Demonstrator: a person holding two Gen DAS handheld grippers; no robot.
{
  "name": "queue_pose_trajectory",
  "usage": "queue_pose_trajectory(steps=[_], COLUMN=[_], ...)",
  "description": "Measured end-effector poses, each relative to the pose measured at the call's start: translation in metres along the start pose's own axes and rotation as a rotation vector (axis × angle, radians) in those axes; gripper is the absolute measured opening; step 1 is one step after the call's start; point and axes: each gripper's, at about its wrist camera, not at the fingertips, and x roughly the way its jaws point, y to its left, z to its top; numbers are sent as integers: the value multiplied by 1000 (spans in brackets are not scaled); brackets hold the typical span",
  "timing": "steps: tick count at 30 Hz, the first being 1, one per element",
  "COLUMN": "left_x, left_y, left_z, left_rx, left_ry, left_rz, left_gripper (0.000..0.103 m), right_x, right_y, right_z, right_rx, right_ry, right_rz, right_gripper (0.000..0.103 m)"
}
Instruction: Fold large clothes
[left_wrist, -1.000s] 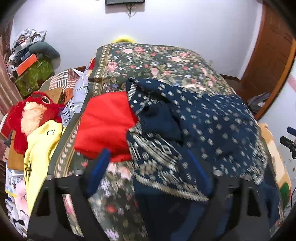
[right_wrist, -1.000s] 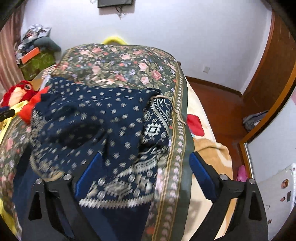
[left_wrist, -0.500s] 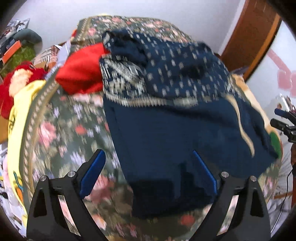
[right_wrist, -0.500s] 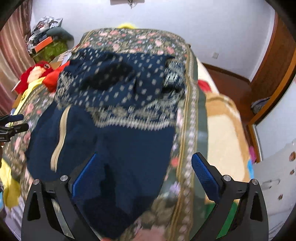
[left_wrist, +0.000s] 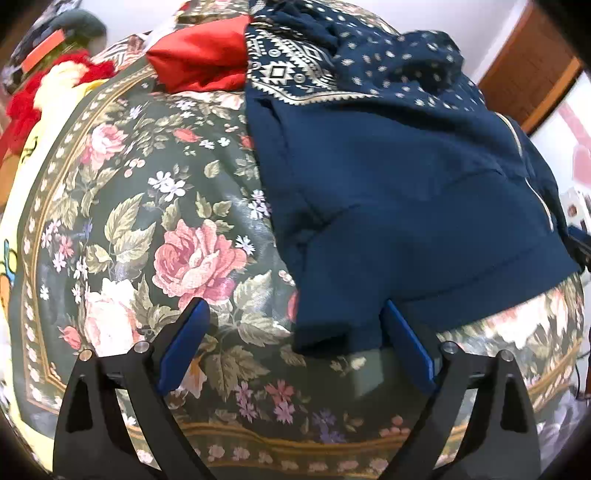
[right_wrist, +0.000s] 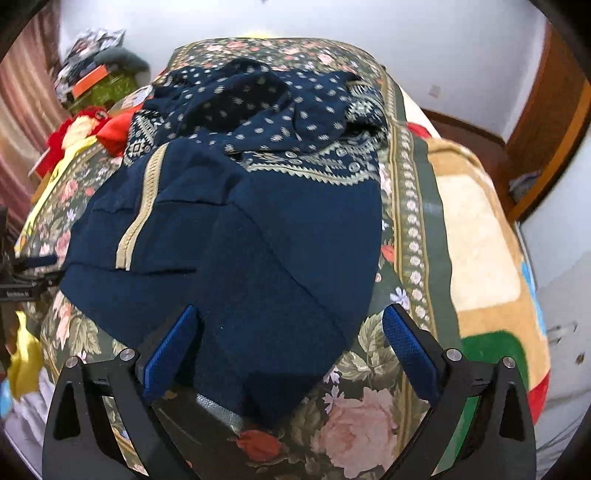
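A large navy garment (left_wrist: 399, 192) lies crumpled on the floral bedspread (left_wrist: 155, 221). Its near half is plain navy, and its far half (right_wrist: 258, 99) is dotted with a pale patterned border. In the left wrist view my left gripper (left_wrist: 295, 349) is open, low over the bed, with the garment's near left corner lying between its blue pads (left_wrist: 184, 347). In the right wrist view my right gripper (right_wrist: 290, 354) is also open, and the garment's near right corner (right_wrist: 258, 384) droops between its fingers. Neither gripper clamps the cloth.
A red cloth (left_wrist: 203, 59) lies at the garment's far left. A red plush toy (right_wrist: 74, 129) and yellow fabric (right_wrist: 26, 358) are off the bed's left side. A beige blanket (right_wrist: 480, 236) covers the right side. A wooden door (right_wrist: 554, 122) stands at the far right.
Both grippers have drawn back toward the near edge of the bed and dropped lower. The plain navy half now fills the view, with a corner between each pair of open fingers.
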Motion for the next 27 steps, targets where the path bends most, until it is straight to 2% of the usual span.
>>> queue_pose_trajectory(steps=[2, 4, 8, 9, 11, 12, 14, 16, 18, 20, 22, 27], left_x=[2, 4, 11, 12, 13, 12, 8, -1, -16, -32, -44, -60], left_y=[2, 6, 14, 15, 16, 16, 17, 22, 30, 45, 60, 68], left_z=[-2, -4, -5, -6, -5, -5, -3, 0, 3, 6, 9, 5], left_rx=[5, -3, -13, -18, -39, -44, -63, -102, -142, -217, -286, -351], left_ry=[-11, -22, -44, -52, -70, -83, -105, -135, -184, -217, -235, -254], left_rz=[4, 19, 128, 144, 173, 185, 170, 123, 136, 93, 33, 3], left_gripper=[98, 99, 98, 94, 79, 75, 52, 40, 40, 40, 40, 40], right_x=[1, 1, -2, -2, -4, -4, -7, -12, -22, -33, -41, -51], right_y=[-4, -8, -22, -27, -36, -40, -49, -56, -60, -63, -65, -58], right_z=[-1, -3, -8, -9, -12, -12, -15, -16, -18, -18, -19, -12], right_rx=[31, 38, 55, 63, 78, 84, 103, 126, 150, 176, 201, 196], right_ry=[5, -6, -25, -23, -26, -26, -31, -54, -94, -140, -169, -202], right_rz=[2, -32, -112, -147, -186, -190, -194, -213, -223, -223, -217, -191], right_gripper=[100, 100, 100, 100, 100, 100, 99, 98, 98, 98, 98, 98])
